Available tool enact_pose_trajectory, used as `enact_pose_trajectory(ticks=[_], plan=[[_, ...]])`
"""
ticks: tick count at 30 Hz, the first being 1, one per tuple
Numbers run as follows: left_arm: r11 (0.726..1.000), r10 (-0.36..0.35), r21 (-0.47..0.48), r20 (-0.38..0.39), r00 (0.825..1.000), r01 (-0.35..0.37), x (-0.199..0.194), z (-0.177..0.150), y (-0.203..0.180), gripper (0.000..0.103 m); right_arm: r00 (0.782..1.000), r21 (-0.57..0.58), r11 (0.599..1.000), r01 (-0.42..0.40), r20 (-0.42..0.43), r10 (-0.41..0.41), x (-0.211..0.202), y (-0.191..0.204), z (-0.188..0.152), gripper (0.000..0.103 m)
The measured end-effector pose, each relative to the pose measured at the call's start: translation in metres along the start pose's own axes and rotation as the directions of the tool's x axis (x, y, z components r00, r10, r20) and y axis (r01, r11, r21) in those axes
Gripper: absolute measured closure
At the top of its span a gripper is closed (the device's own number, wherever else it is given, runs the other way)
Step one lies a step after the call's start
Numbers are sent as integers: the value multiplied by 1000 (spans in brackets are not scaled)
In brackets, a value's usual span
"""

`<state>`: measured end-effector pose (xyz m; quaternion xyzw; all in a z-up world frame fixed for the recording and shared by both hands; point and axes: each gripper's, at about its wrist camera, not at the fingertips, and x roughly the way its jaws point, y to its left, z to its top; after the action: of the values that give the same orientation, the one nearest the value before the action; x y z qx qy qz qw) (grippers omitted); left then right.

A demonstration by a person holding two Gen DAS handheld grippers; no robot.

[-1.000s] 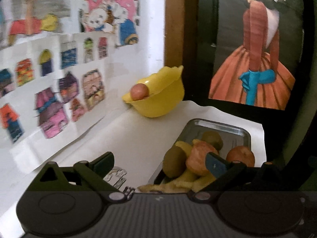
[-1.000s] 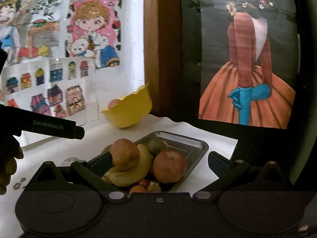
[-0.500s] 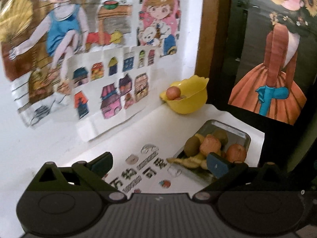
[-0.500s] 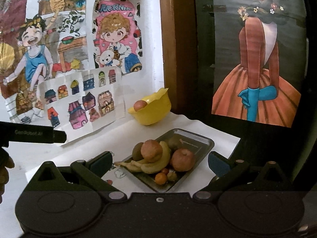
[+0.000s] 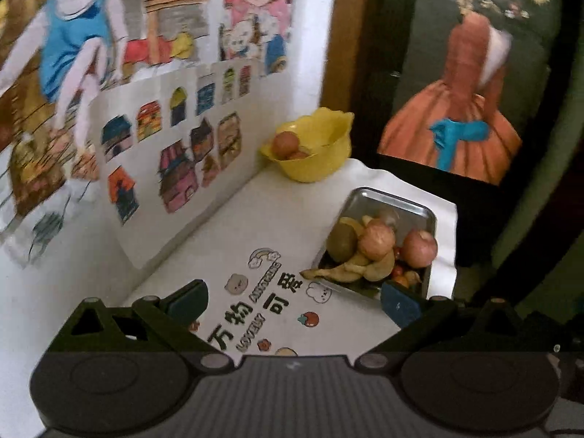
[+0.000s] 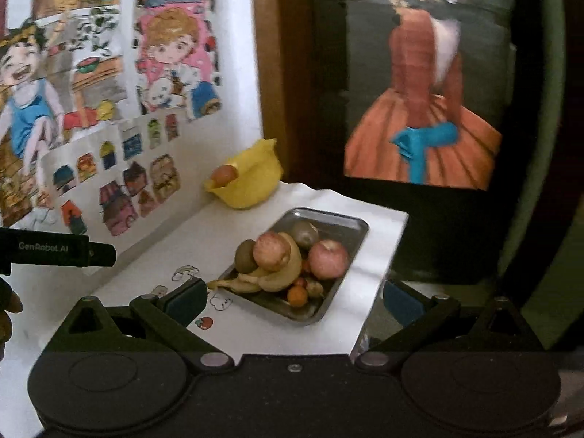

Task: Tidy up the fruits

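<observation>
A steel tray (image 5: 394, 199) (image 6: 339, 221) on the white table holds two reddish apples (image 5: 376, 239) (image 6: 328, 259), kiwis (image 5: 341, 241) (image 6: 245, 255), bananas (image 6: 288, 270) and small fruits (image 6: 297, 295). A yellow bowl (image 5: 317, 153) (image 6: 255, 182) stands at the back by the wall with a reddish fruit (image 5: 286, 144) (image 6: 223, 175) in it. My left gripper (image 5: 292, 301) is open and empty, held back above the table's near part. My right gripper (image 6: 292, 297) is open and empty too, short of the tray's near end. The left gripper's body (image 6: 54, 252) shows at the left edge of the right wrist view.
Children's drawings (image 5: 175, 116) cover the wall on the left. A dark panel with a painted figure in an orange dress (image 6: 423, 138) stands behind the table. The white tablecloth (image 5: 262, 219) has printed stickers, and its right edge (image 6: 383, 273) drops off beside the tray.
Both grippers have drawn back and up from the tray, so the tray and bowl look smaller and more of the table shows. Both stayed open and empty.
</observation>
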<state>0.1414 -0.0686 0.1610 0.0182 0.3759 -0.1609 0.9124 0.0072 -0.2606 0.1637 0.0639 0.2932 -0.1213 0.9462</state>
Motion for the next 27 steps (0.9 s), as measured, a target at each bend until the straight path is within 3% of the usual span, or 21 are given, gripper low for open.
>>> enact_pose_trajectory(ticks=[4,13,22,27], plan=[[996,-64,68,-33,997,66,11,6,22,1,997,42,996,76,-36,-74,-11,33,-8,1],[980,-163,101,-90,983,172,17,5,49,1,983,54,983,177,-62,-174,-28,77,-11,1],[978,-143,141,-98,985,156,13,4,64,1,981,127,975,181,-88,-170,-26,88,-20,1],[982,-122,132,-97,988,134,7,1,82,1,986,107,983,147,-94,-137,-18,104,-17,1]])
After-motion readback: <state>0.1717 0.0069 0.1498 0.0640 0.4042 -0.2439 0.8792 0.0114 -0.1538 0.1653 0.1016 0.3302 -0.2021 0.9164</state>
